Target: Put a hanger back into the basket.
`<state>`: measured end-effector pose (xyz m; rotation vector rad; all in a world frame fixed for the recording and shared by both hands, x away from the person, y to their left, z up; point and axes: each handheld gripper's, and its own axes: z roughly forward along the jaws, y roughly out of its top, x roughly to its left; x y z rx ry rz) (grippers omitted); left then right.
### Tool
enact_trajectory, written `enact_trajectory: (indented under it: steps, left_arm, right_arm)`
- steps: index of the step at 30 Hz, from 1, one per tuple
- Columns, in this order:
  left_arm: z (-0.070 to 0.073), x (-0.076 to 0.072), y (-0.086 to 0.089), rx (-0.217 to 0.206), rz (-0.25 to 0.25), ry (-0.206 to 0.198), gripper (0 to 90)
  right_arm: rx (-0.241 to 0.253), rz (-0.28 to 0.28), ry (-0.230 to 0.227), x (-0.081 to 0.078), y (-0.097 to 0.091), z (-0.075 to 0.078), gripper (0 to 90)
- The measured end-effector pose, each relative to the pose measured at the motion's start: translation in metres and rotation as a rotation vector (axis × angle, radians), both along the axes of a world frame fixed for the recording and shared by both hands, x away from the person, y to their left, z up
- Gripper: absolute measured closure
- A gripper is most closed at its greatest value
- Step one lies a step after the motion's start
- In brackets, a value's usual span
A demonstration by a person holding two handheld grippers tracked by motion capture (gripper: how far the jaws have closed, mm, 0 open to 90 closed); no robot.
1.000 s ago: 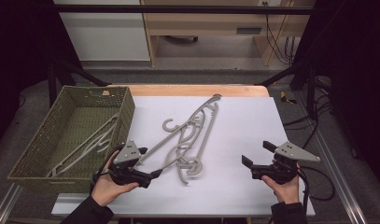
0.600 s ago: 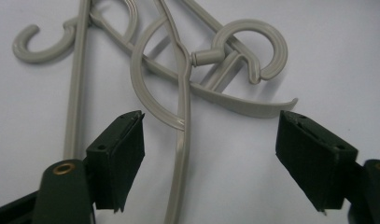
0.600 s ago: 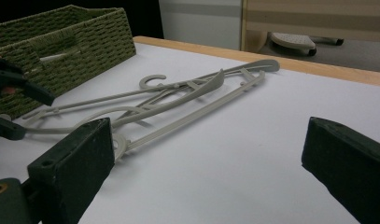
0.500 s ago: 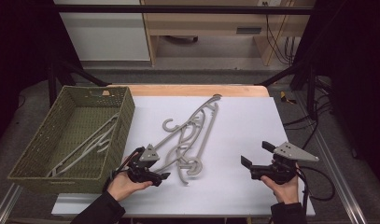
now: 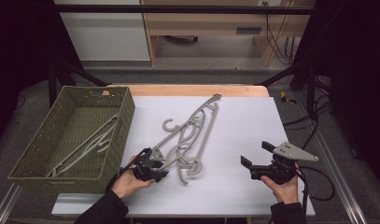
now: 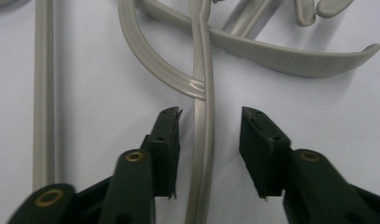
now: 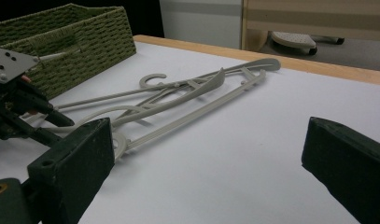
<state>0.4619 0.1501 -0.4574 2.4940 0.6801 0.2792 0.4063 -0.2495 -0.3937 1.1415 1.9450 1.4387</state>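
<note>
Left gripper, low over the table, its jaws just closing and now straddling one thin arm of a grey hanger; a gap shows on each side, so nothing is clamped yet. The hangers lie tangled mid-table, right of the basket, which holds another hanger. Right gripper rests apart, jaws wide and empty. Risk, as judged: the arms cross just beyond the jaws, so a lift may drag the neighbouring hangers along, or the slim arm may twist out of the pads. How many hangers are interlocked is hard to make out.
</note>
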Motion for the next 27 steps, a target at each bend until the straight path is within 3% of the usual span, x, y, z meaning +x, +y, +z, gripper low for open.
enact_trajectory:
  steps: [4,6,10,19,27]
  left_arm:
    - [0.0003,0.0016,0.0009,-0.015,0.017,0.004,69.4]
    - [-0.0001,0.0034,0.0014,0.005,0.006,0.009,73.6]
    - [-0.0021,0.0028,0.0000,-0.003,0.024,0.004,78.6]
    - [-0.0006,0.0012,-0.0003,0.023,0.011,-0.004,81.1]
    - [0.0069,-0.0024,0.0033,-0.042,0.023,-0.015,81.5]
  right_arm:
    - [-0.001,0.000,-0.001,0.0000,0.0000,0.0000,2.8]
    - [-0.001,0.000,0.002,0.0003,0.0004,-0.0003,2.8]
    - [0.001,0.002,0.000,0.0002,0.0003,-0.0001,2.8]
    - [-0.001,0.002,0.001,0.0002,0.0003,-0.0003,2.9]
    - [0.002,0.002,-0.002,-0.0004,-0.0013,0.0002,2.8]
